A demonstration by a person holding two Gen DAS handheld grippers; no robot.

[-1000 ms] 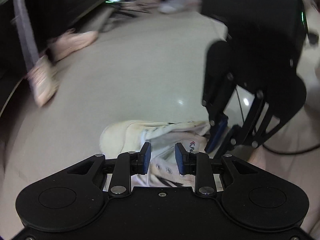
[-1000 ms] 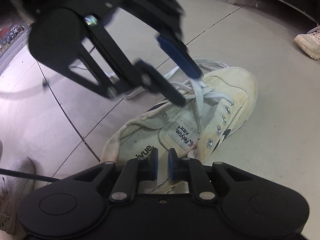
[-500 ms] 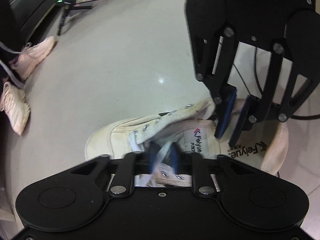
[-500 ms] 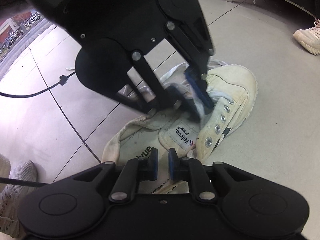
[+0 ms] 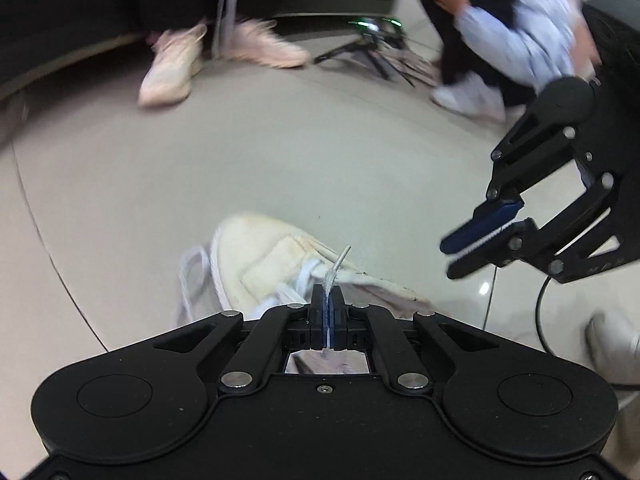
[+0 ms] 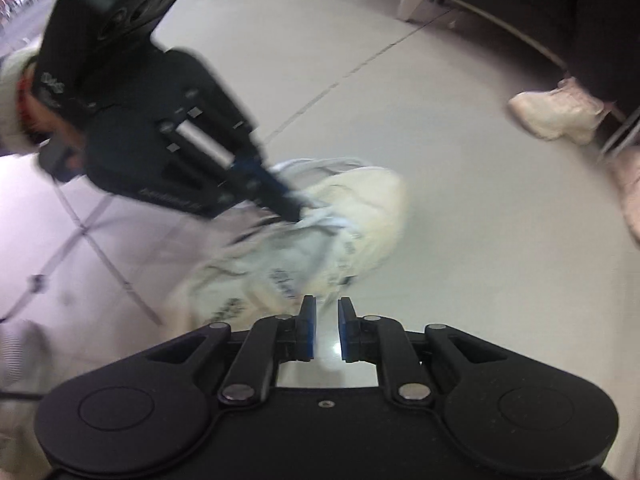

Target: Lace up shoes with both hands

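The left hand-held gripper (image 5: 328, 312) was pinched tight on the white lace (image 5: 335, 270) near its tip, the stiff aglet poking up past the pads. The right hand-held gripper (image 6: 325, 328) hung off to the side, narrowly parted with nothing between its jaws. The worn cream canvas shoe (image 5: 276, 256) lay on the pale floor (image 5: 280, 152) just beyond. Lacing looked only partly done: upper eyelets seemed empty, loose lace trailing beside the toe.

Left claw (image 5: 328, 312) now clamped on lace tip (image 5: 335, 270).
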